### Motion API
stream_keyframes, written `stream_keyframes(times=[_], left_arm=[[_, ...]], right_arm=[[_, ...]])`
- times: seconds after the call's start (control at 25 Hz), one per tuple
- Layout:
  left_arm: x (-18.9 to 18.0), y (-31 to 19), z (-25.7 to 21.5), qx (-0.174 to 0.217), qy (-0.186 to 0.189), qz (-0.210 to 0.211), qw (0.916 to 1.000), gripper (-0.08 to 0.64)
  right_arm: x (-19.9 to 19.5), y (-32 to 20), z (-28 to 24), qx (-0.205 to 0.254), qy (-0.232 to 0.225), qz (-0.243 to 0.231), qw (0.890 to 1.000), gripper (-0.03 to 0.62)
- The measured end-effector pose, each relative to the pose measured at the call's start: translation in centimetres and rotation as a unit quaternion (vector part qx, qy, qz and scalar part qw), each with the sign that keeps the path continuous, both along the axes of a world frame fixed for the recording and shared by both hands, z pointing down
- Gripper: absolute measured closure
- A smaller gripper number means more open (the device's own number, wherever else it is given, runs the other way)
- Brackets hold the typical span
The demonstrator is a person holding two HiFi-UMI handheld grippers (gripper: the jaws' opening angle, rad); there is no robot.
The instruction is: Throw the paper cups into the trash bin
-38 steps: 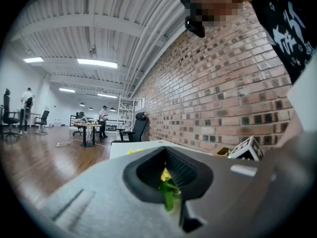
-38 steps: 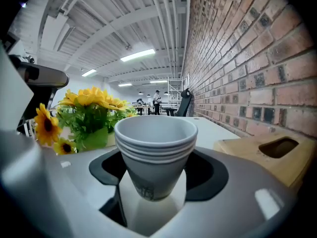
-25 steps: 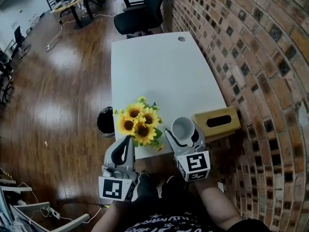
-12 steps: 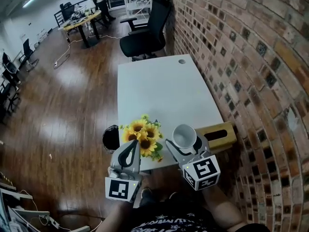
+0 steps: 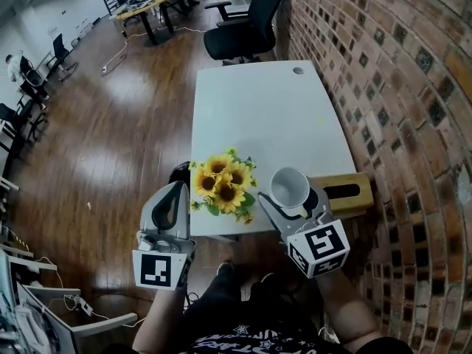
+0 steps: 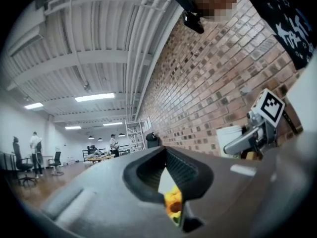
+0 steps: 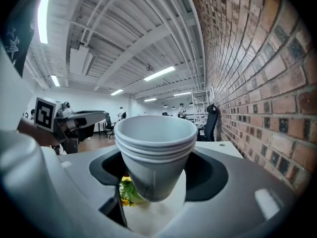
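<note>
A stack of white paper cups (image 5: 289, 186) stands upright between the jaws of my right gripper (image 5: 290, 199), which is shut on it over the table's near edge. In the right gripper view the cup stack (image 7: 154, 148) fills the middle, with my right gripper (image 7: 156, 171) clamping its lower part. My left gripper (image 5: 175, 192) hovers left of the table with its jaws together and nothing in them; the left gripper view shows my left gripper (image 6: 168, 183) shut, leaving only a sliver of gap. A black trash bin (image 5: 180, 174) on the floor peeks out left of the sunflowers.
A bunch of sunflowers (image 5: 226, 184) stands on the near end of the white table (image 5: 265, 109), between the two grippers. A wooden tissue box (image 5: 346, 192) lies by the brick wall on the right. An office chair (image 5: 243, 29) stands beyond the table's far end.
The left gripper has shifted left, away from the sunflowers, and risen. The right gripper has lifted slightly with the cups still in it. The head view has shifted.
</note>
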State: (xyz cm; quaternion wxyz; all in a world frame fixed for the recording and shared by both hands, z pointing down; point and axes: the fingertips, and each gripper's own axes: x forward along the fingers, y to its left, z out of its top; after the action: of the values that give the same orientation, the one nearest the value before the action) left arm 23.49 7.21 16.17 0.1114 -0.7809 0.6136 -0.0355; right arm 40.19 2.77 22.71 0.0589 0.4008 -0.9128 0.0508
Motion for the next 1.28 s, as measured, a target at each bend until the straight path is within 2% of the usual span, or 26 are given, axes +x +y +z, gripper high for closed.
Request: stream_keyframes(times=[0.16, 0.36, 0.48, 0.64, 0.84, 0.92, 1.12, 1.28], left_arm=[[-2.3, 1.0, -1.3, 0.011, -0.02, -0.018, 0.9996, 0.555], [-5.3, 1.1, -1.8, 0.023, -0.003, -0.027, 0.9994, 0.555], [-8.4, 1.3, -1.2, 0.026, -0.01, -0.024, 0.9993, 0.555], [-14.7, 1.4, -0.8, 0.026, -0.004, -0.016, 0.9995, 0.555], [-22.0, 1.6, 0.4, 0.025, -0.026, 0.01, 0.9993, 0.555], [-25.0, 1.4, 1.1, 0.023, -0.023, 0.016, 0.9993, 0.555], [-32.8, 1.3, 3.7, -0.012, -0.013, 0.026, 0.9995, 0.555], [-36.7, 1.9, 4.3, -0.031, 0.004, 0.03, 0.9991, 0.555]], right_arm=[[-2.0, 0.4, -0.1, 0.005, 0.0, -0.015, 1.0, 0.255], [-5.8, 1.5, -0.5, 0.003, -0.002, -0.032, 0.999, 0.255], [-9.0, 1.8, -0.7, 0.008, 0.003, -0.029, 1.0, 0.255], [-15.2, 2.1, -1.0, 0.017, 0.008, -0.018, 1.0, 0.255], [-24.1, 2.3, -1.2, 0.035, -0.002, -0.005, 0.999, 0.255], [-27.6, 2.0, -0.6, 0.032, -0.006, -0.001, 0.999, 0.255], [-35.7, 2.2, 0.0, 0.031, -0.022, 0.009, 0.999, 0.255], [-39.6, 3.1, -0.2, 0.018, -0.017, 0.006, 1.0, 0.255]])
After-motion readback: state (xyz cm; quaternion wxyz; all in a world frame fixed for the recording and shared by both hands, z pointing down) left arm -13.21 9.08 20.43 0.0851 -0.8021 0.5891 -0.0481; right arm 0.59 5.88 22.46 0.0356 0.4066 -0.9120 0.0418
